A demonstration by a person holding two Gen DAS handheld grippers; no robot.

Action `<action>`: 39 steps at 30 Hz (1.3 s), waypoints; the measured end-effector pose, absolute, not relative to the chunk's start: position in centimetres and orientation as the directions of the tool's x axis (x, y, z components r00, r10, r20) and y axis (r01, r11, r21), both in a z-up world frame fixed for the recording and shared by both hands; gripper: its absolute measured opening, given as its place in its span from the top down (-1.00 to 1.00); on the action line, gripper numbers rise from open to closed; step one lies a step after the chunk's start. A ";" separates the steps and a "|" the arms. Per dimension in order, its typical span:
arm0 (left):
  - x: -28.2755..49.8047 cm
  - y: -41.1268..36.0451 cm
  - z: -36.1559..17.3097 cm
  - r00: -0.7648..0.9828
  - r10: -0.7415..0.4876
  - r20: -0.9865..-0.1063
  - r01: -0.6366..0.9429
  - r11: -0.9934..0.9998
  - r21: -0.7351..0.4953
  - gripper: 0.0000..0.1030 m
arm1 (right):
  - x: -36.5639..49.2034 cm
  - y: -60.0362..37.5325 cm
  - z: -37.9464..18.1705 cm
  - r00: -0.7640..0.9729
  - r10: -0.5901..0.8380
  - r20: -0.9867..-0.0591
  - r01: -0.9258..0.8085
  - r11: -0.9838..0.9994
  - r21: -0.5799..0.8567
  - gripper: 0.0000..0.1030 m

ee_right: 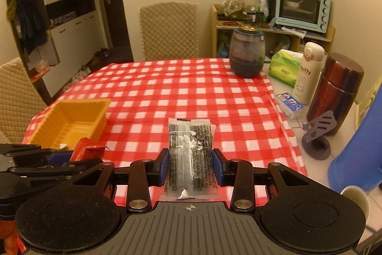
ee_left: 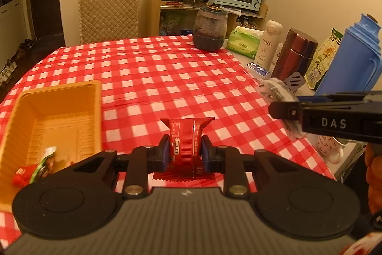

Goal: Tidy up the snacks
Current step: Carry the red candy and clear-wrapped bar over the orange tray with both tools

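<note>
Left tongs (ee_left: pixel 185 151) and right tongs (ee_right: pixel 191 165) both clamped, held level.

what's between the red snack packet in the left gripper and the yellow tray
Nothing visible. The left gripper is shut on the red packet, and the yellow tray sits open-topped just to its left, with only bare checkered tablecloth between. A few wrapped snacks lie at the tray's near end.
</note>
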State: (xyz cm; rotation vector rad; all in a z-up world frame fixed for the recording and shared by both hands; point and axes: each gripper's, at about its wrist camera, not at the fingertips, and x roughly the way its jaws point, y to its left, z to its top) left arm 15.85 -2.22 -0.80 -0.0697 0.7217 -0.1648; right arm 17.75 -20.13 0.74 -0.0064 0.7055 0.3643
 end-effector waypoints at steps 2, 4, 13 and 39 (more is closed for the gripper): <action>14.6 -1.5 -0.6 0.740 -0.169 -0.651 0.117 0.985 -0.124 0.53 | 16.9 -19.6 0.6 0.694 0.335 -0.637 -0.332 0.934 0.131 0.26; 13.5 -0.8 -0.5 0.740 -0.164 -0.652 0.107 0.986 -0.125 0.54 | 16.0 -19.1 0.3 0.685 0.345 -0.642 -0.330 0.932 0.148 0.25; 9.0 2.2 -0.2 0.743 -0.121 -0.658 0.074 0.992 -0.099 0.54 | 12.0 -16.2 -0.6 0.644 0.392 -0.657 -0.353 0.914 0.199 0.25; 3.4 10.0 0.7 0.751 0.006 -0.661 -0.085 0.993 -0.086 0.54 | 7.7 -7.4 -1.1 0.555 0.500 -0.665 -0.518 0.833 0.193 0.26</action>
